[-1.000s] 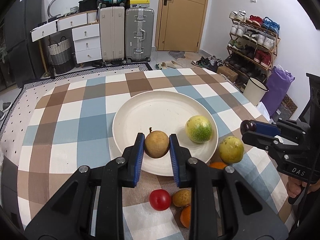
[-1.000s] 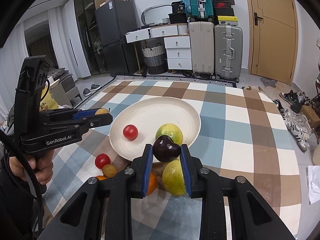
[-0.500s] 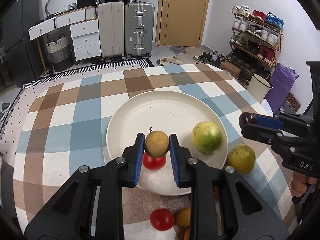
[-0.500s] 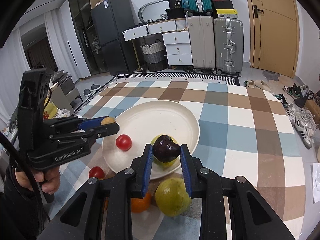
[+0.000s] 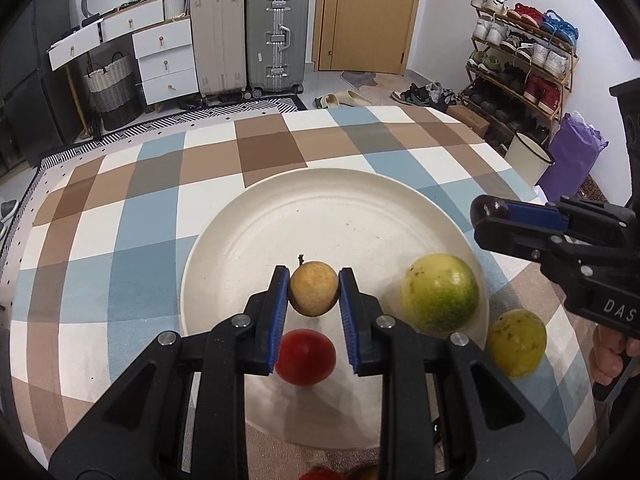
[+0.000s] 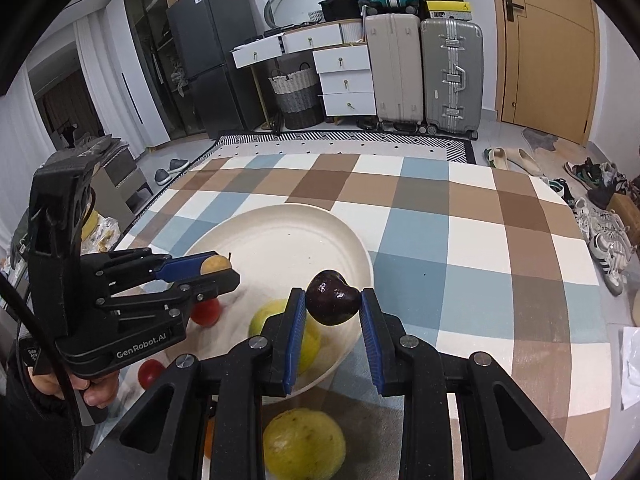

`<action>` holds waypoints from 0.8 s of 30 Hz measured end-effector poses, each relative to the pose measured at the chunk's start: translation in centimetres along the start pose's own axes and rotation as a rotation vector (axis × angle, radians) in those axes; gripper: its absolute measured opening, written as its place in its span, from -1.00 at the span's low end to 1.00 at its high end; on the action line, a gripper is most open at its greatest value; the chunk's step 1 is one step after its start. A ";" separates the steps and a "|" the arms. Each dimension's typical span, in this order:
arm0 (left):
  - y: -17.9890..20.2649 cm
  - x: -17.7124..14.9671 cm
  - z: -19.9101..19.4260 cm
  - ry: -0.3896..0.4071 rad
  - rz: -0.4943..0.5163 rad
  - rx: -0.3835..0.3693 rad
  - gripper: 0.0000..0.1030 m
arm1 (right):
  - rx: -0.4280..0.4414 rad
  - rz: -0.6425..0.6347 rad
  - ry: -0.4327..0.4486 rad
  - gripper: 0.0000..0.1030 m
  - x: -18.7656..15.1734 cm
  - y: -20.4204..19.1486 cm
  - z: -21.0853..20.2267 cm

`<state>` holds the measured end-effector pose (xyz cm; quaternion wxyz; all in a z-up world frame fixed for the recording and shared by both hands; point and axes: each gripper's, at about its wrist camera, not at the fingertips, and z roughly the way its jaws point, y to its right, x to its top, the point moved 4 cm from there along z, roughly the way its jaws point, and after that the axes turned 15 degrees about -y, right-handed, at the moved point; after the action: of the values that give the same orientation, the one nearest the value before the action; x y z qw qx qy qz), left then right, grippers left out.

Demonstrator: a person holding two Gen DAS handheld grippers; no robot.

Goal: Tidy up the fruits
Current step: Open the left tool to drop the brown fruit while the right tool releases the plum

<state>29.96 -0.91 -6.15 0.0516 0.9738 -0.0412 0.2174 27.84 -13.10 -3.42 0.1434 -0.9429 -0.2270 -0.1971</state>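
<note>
My left gripper (image 5: 314, 289) is shut on a small tan round fruit (image 5: 314, 288) and holds it above the white plate (image 5: 340, 208). A red tomato (image 5: 306, 356) and a green-yellow citrus (image 5: 440, 298) lie on the plate. My right gripper (image 6: 331, 300) is shut on a dark purple fruit (image 6: 331, 298) over the plate's near rim (image 6: 366, 256). The left gripper also shows in the right wrist view (image 6: 218, 270), and the right gripper in the left wrist view (image 5: 486, 210). A yellow fruit (image 6: 304, 444) lies on the table beside the plate.
The checked tablecloth (image 5: 140, 200) covers the table. Off the plate lie another red tomato (image 6: 150, 372) and an orange fruit (image 6: 209, 436). Suitcases (image 5: 276, 36), drawers and a shoe rack (image 5: 520, 60) stand beyond the table.
Both grippers have moved forward over the plate with their fruits held. The red tomato on the plate now lies under my left gripper.
</note>
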 end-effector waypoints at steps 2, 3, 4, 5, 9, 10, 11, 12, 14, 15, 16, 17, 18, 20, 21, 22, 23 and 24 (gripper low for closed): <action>-0.1 0.1 0.5 -0.012 -0.005 -0.010 -0.57 | 0.000 0.002 -0.005 -0.46 0.2 0.3 0.5; -0.1 0.2 0.6 -0.014 -0.005 -0.011 -0.57 | 0.000 -0.001 -0.007 -0.46 0.2 0.3 0.7; -0.2 0.3 0.9 -0.016 -0.006 -0.007 -0.57 | 0.001 -0.005 -0.013 -0.46 0.3 0.3 1.0; -0.2 0.3 1.0 -0.019 -0.006 -0.006 -0.57 | 0.000 -0.005 -0.017 -0.46 0.3 0.3 1.2; -0.3 0.3 1.4 -0.022 -0.011 -0.010 -0.57 | 0.001 -0.003 -0.027 -0.46 0.6 0.5 2.0; -0.3 0.3 1.4 -0.021 -0.013 -0.012 -0.57 | 0.004 0.001 -0.029 -0.46 0.6 0.6 2.1; -0.3 0.2 1.4 -0.022 -0.014 -0.013 -0.57 | 0.012 0.000 -0.030 -0.46 0.7 0.6 2.2; -0.4 0.2 1.3 -0.020 -0.016 -0.011 -0.55 | 0.014 -0.004 -0.028 -0.46 0.6 0.6 2.2; -0.5 0.2 1.1 -0.016 -0.025 0.003 -0.40 | 0.013 -0.012 -0.013 -0.46 0.6 0.4 2.0; -0.6 0.2 0.9 -0.011 -0.034 0.007 -0.16 | 0.003 -0.011 -0.001 -0.46 0.6 0.3 1.8; -0.7 0.1 0.7 -0.006 -0.041 0.011 -0.02 | -0.001 -0.006 0.004 -0.46 0.6 0.3 1.6; -0.8 0.0 0.4 0.002 -0.051 0.019 0.25 | 0.007 -0.003 0.005 -0.45 0.6 0.3 1.5; -1.0 0.0 0.0 0.013 -0.059 0.028 0.35 | 0.015 0.002 0.006 -0.43 0.6 0.4 1.4; -1.1 -0.3 -0.9 0.033 -0.064 0.018 0.48 | 0.017 0.010 0.017 -0.32 0.5 0.4 0.8; -1.1 -0.4 -1.2 0.035 -0.066 0.012 0.66 | 0.018 0.010 0.023 -0.25 0.4 0.3 0.5; -1.2 -0.6 -1.6 0.038 -0.070 0.013 0.70 | 0.012 0.013 0.030 -0.19 0.3 0.3 0.1; -1.3 -0.8 -2.4 0.052 -0.076 0.012 0.74 | 0.011 0.015 0.037 -0.14 0.3 0.2 -0.4; -1.4 -1.0 -2.8 0.058 -0.078 0.009 0.84 | 0.014 0.015 0.046 -0.03 0.1 0.1 -0.9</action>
<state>27.99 0.84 -4.14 0.0569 0.9682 -0.0005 0.2435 27.70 -13.49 -2.61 0.1567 -0.9387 -0.2180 -0.2162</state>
